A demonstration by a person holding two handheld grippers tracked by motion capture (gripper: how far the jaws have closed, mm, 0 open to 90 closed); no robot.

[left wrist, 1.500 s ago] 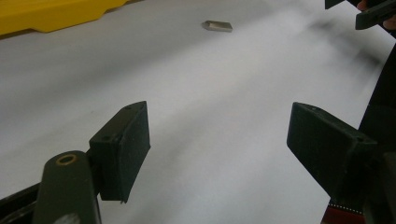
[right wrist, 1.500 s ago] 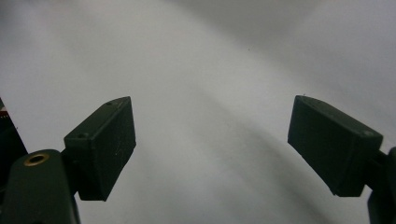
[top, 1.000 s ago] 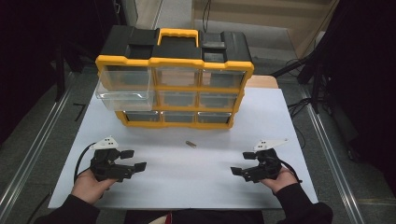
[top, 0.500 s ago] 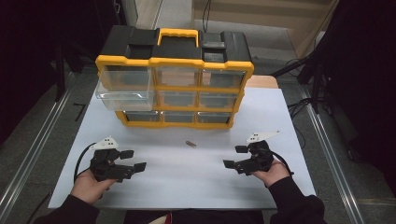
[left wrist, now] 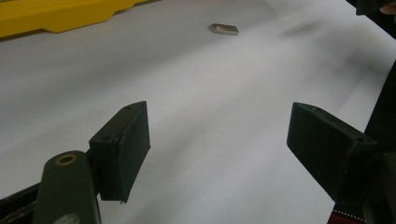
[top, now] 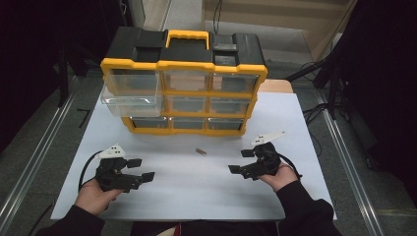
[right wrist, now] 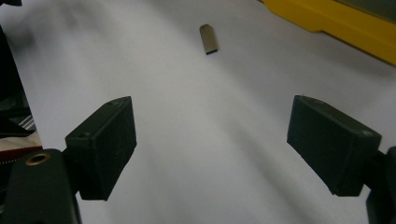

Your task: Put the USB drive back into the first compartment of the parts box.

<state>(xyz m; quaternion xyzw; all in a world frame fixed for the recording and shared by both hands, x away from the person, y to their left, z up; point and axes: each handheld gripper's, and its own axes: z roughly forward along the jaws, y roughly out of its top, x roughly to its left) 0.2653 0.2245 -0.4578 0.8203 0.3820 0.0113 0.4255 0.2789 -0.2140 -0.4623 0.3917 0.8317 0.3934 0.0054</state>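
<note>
Metal piece (top: 200,151) lies flat (long axis sideways).

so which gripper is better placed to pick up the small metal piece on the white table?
Right. The right gripper is open, nearer the small metal piece, and faces it; the left gripper sits farther off.

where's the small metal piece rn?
High view: the small metal piece lies on the white table, just before the yellow organizer, nearer the right tool.
</note>
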